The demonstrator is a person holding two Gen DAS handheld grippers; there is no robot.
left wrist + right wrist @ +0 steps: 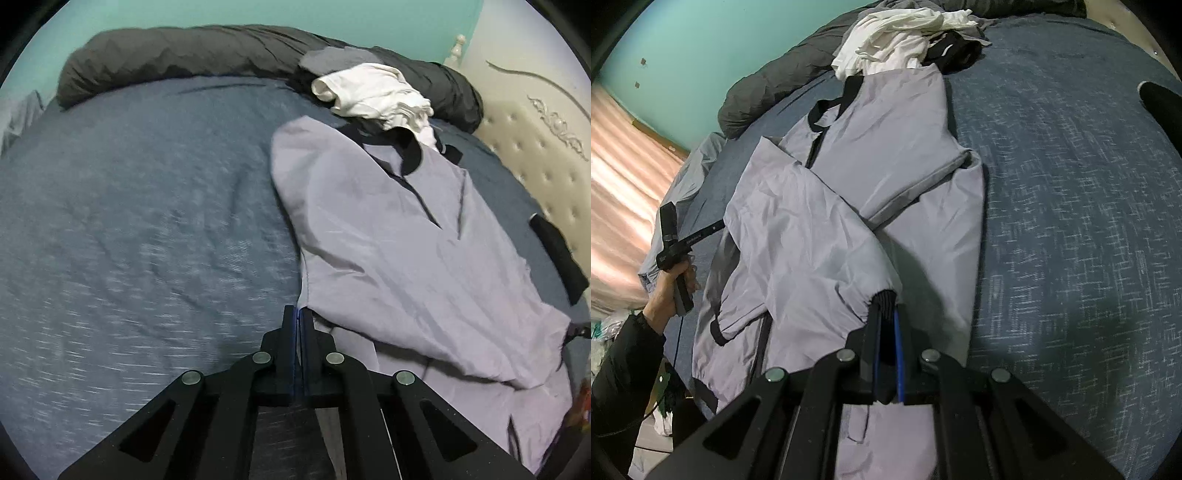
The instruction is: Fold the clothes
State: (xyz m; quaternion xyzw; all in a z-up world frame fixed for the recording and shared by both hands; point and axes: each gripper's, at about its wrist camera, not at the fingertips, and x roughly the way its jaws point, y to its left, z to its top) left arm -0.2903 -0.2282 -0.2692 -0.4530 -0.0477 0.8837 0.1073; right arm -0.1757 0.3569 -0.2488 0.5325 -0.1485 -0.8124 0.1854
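no readable writing or brand shows on any of the clothes; faint print on the handle of the left hand-held gripper, seen from the right wrist view, is too small to read.

a pale grey jacket (849,206) with black trim lies spread on the blue bed (1071,221). its long axis runs from the collar, at the far end by a heap of white clothes (897,37) and a rolled dark blanket (184,51), down to the hem at the near edge of the bed. one sleeve is folded across the body, slanting toward the near side.

the right hand-held gripper (886,306) is narrowed onto the black cuff (885,299) of that sleeve, the cuff pinched between its blue-edged fingers, with the rest of the jacket stretching away in front of it.

the left hand-held gripper (298,314) has its jaws pressed together at the near left edge of the jacket (388,240); its tips touch the side seam, but whether cloth is caught between them cannot be told. in the right wrist view a hand (670,291) in a dark sleeve grips its handle beside the jacket's left side.
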